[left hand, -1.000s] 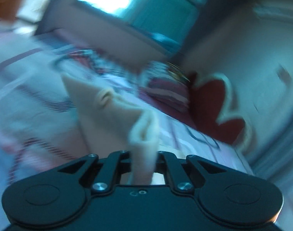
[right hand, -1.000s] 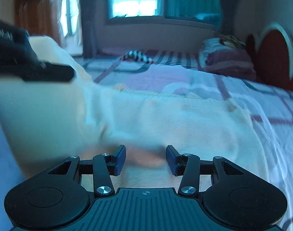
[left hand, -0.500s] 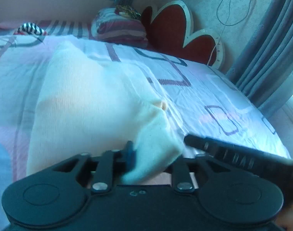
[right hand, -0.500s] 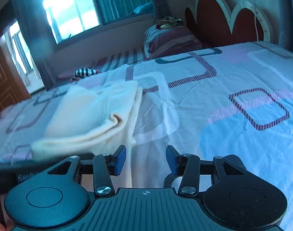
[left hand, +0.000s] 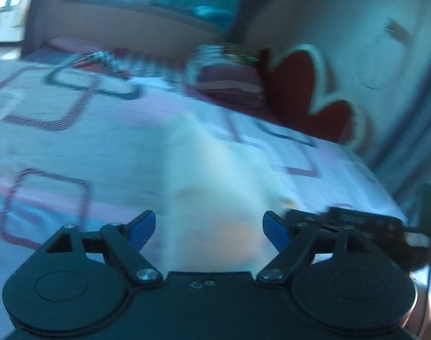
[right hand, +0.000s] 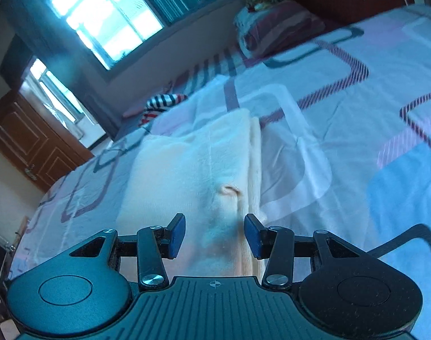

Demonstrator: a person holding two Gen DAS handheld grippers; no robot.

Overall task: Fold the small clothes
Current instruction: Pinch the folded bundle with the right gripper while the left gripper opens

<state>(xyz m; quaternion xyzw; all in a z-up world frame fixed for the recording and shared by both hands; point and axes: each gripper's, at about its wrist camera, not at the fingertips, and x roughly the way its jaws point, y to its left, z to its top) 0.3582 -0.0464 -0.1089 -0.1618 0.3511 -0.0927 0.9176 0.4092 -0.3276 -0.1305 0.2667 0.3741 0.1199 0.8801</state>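
A cream knit garment (right hand: 198, 175) lies folded in layers on the patterned bedsheet (right hand: 343, 130). My right gripper (right hand: 214, 233) is open, its blue pads on either side of the garment's near end, nothing clamped. In the blurred left wrist view the same garment (left hand: 212, 187) runs away from my left gripper (left hand: 208, 228), which is open wide and empty above the near edge. The right gripper's black body (left hand: 357, 226) shows at the right of that view.
A striped cloth (right hand: 163, 104) lies farther up the bed. A maroon pillow (right hand: 275, 28) and red headboard (left hand: 303, 90) stand at the head. A window (right hand: 102, 14) and brown door (right hand: 31, 138) are beyond the bed.
My left gripper has let go of the cream garment and opened wide. The garment now lies folded flat on the bed. Both cameras swung; the right gripper has come in over the garment's near end.
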